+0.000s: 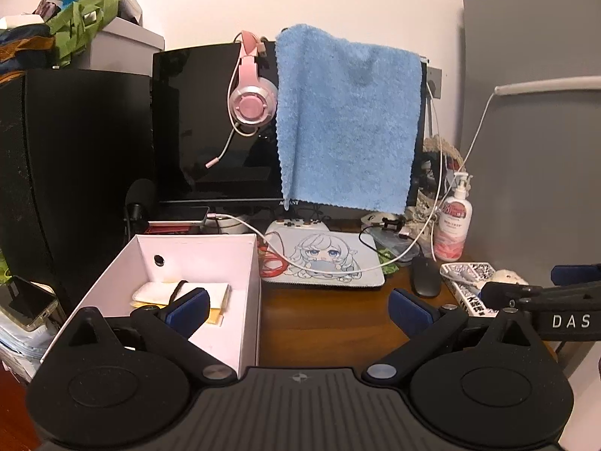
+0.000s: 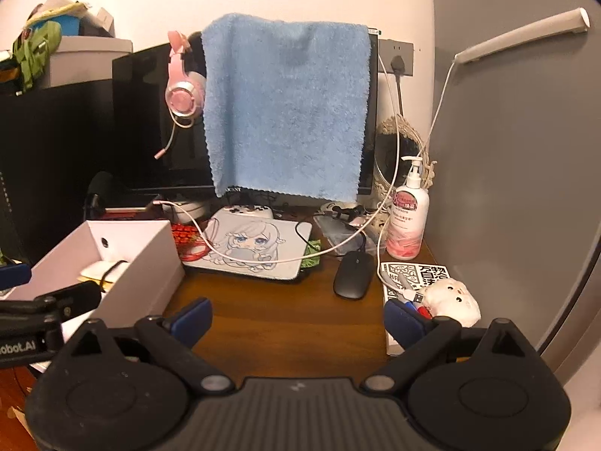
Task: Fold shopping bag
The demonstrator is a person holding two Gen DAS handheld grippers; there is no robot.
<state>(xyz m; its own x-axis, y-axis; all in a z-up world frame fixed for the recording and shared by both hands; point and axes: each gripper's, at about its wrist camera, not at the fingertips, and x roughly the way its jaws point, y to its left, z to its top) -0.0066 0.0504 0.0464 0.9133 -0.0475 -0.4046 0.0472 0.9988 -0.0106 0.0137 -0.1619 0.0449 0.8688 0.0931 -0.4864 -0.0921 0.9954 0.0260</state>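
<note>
— Both my tongs are sitting spread wide with nothing between the blue pads: the left gripper (image 1: pixel 298 310) is hanging over the near edge of the wooden desk (image 1: pixel 323 323), beside the white cardboard box (image 1: pixel 248 300), and the right gripper (image 2: pixel 298 319) is hovering over bare wood near the black mouse (image 2: pixel 352 274).

— And the shopping bag?

— I'm not finding one laid out on the desk in either view. Far left, on top of the grey box, a green fabric bundle with straps (image 1: pixel 80 24) is sitting in a pile; it could be a bag, but I can't tell. Something pale and flat with a dark band (image 1: pixel 180 293) is lying inside the white box; I can't say what that is either.

— So which step are you on?

— I'm judging that these views are fitting two cases alike: a bag waiting somewhere out of sight, or a folded one already put away. I'm not committing to a move until the bag is showing.
</note>
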